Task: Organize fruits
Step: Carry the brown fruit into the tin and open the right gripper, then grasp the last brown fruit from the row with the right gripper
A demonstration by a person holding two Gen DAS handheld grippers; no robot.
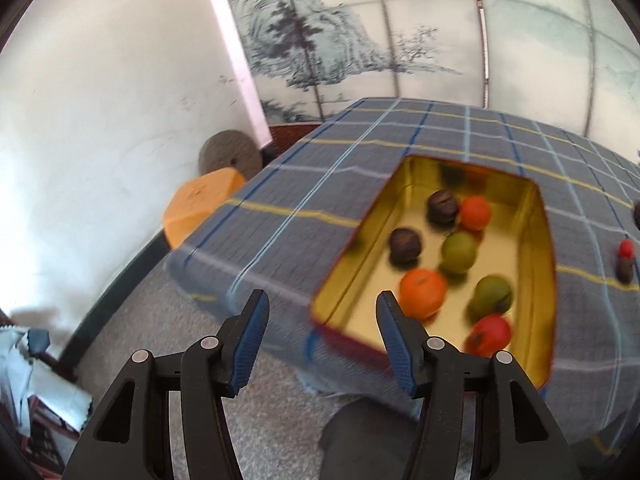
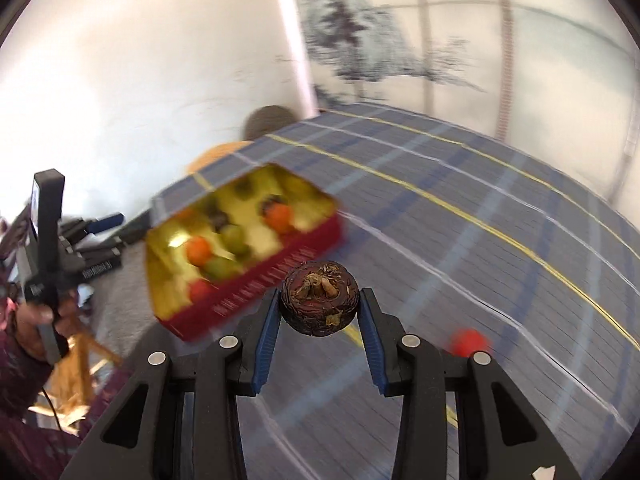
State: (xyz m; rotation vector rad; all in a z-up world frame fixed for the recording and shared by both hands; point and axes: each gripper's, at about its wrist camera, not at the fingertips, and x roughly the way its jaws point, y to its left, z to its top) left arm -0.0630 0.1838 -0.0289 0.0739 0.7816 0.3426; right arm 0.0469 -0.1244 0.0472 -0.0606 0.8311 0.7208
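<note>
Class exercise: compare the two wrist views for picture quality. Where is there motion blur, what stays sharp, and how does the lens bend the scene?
Left wrist: fruits in the tin are mildly smeared, fingers sharp, tablecloth lines bowed. Right wrist: heavier streaking over tin and cloth, yet the dark fruit held in the right gripper stays crisp.

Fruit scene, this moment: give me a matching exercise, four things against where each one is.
Things:
1. dark brown fruit
2. green pear
3. small red fruit
4. left tongs

Places:
A. loose on the checked cloth
B. open, nothing between them
C. inside the gold-lined tin
D. clamped in the right tongs

Pairs: 1-D, 2-C, 3-A, 4-B
</note>
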